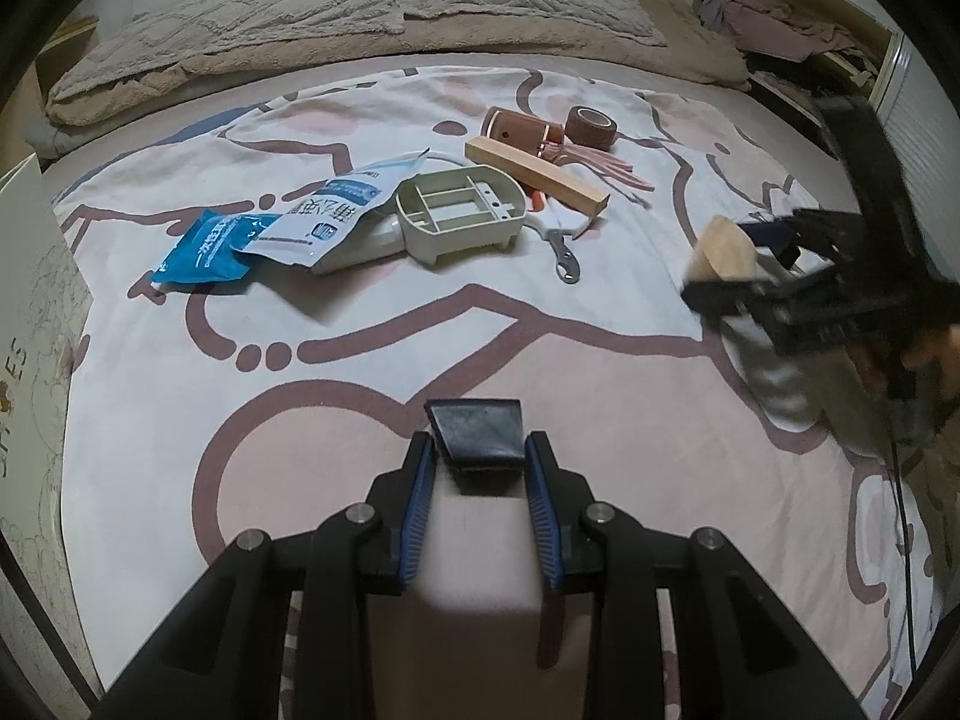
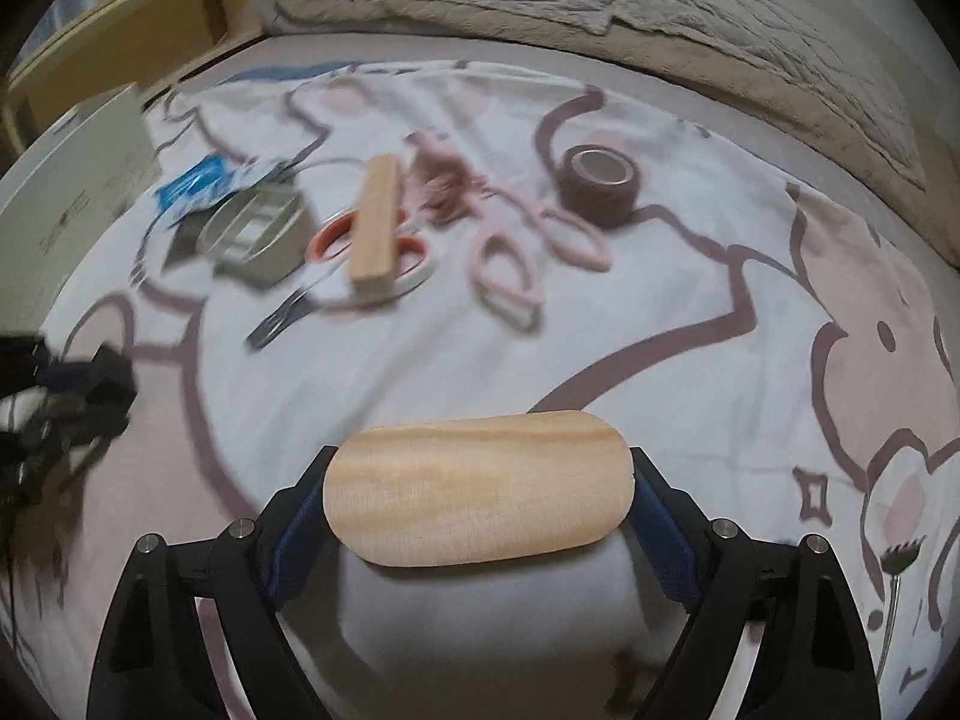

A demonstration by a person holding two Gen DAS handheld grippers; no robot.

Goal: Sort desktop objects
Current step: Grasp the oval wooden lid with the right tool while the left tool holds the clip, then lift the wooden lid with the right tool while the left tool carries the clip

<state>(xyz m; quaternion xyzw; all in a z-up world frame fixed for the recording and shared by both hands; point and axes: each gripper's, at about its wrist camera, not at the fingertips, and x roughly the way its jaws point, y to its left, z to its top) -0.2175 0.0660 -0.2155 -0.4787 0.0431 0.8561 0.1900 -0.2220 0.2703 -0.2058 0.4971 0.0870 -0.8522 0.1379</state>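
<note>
My left gripper is shut on a small black wedge-shaped piece, held just above the bedspread in the left wrist view. An oval wooden piece is held by its two ends in my right gripper, which is shut on it. From the left wrist, that right gripper shows blurred at the right edge, with the wooden piece in it. In the middle of the spread lie a beige compartment tray, a wooden block, a brown tape roll, a copper cylinder and scissors.
Blue and white packets lie left of the tray. Pink loops lie right of the block. A pale box stands at the bed's left edge. Pillows line the far side, and shelves with clothes stand at far right.
</note>
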